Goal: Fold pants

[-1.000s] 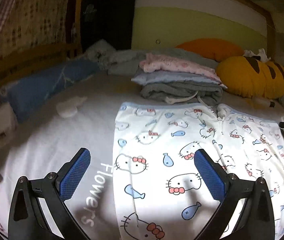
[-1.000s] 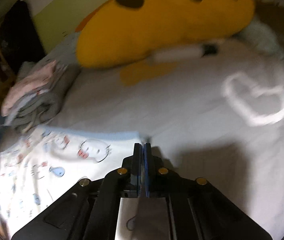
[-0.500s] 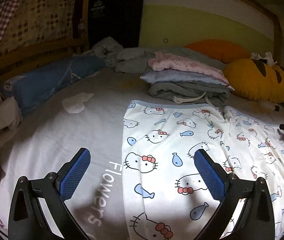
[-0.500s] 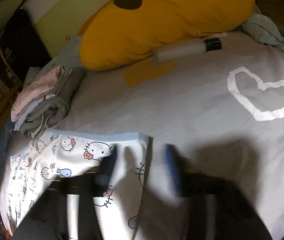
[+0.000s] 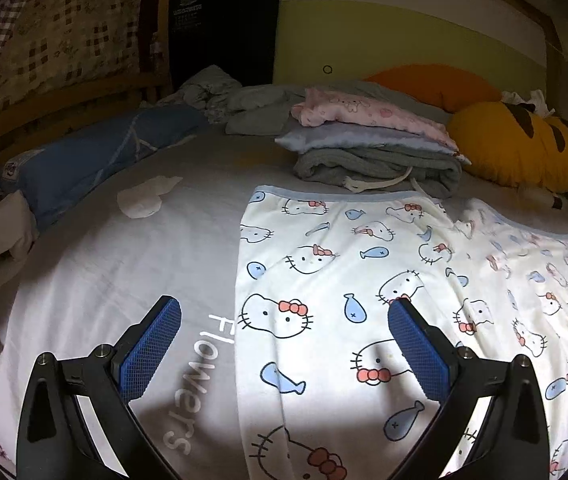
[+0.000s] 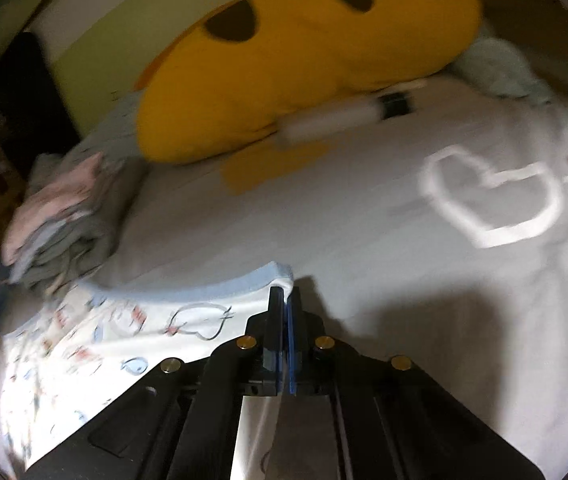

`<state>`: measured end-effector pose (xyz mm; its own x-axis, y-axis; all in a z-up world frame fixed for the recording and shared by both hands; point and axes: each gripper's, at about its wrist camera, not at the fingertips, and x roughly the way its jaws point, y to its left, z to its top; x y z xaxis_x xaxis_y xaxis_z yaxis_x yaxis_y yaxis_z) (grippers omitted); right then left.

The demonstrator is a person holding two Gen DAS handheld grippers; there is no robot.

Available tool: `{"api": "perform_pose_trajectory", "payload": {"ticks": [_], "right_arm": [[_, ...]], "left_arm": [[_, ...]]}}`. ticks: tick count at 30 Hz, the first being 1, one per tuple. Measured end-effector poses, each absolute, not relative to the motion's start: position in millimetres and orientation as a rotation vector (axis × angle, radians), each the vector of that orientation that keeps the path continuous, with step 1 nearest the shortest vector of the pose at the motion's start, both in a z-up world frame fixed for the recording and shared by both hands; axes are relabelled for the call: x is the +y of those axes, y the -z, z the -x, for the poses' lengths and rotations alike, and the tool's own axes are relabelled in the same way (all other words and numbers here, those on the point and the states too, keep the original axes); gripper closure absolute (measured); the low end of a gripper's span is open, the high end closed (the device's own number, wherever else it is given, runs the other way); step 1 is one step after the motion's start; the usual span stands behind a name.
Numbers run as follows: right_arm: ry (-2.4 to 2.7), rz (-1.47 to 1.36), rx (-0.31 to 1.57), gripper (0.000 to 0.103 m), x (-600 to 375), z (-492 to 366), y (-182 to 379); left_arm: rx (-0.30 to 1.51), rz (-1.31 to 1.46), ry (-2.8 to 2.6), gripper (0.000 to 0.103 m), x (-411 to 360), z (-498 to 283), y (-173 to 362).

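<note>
White pants (image 5: 364, 280) with a cat-and-fish print and a light blue waistband lie spread flat on the grey bed sheet (image 5: 123, 280). My left gripper (image 5: 284, 344) is open and empty, hovering over the pants' left edge. My right gripper (image 6: 286, 300) is shut on the pants (image 6: 123, 332) at the corner by the blue waistband (image 6: 203, 284), lifting it slightly. The right wrist view is blurred by motion.
A stack of folded clothes (image 5: 376, 148) sits behind the pants. A yellow plush pillow (image 5: 524, 148) lies at the back right, with a small white bottle (image 6: 344, 116) beside it. A blue pillow (image 5: 95, 160) and a white cloth (image 5: 143, 200) lie to the left.
The right gripper opened half a second ago and has now shut on the waistband corner of the pants. The left gripper stays open and the view has shifted slightly.
</note>
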<state>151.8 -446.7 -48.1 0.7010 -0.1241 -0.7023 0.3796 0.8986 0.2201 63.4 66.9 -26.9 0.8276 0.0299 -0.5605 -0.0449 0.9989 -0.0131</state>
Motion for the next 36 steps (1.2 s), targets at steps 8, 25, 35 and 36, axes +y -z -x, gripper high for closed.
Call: {"api": "perform_pose_trajectory", "payload": {"ticks": [8,25,35,36], "right_arm": [[0.540,-0.293,0.776,0.102,-454,-148,55],[0.378,-0.268,0.624,0.101,-437,-136,29],[0.229,-0.234,0.517,0.073,-371,-131,-19],[0.204,-0.234,0.514,0.073,-363,-132,-23]], "left_arm": [[0.595,0.017,-0.036,0.000,66,-62,27],[0.586,0.178,-0.014,0.000,99,-61,4],[0.393,0.116,-0.114,0.000,120,-83,-46],[0.365,0.102,-0.074,0.000,118,-91,-53]]}}
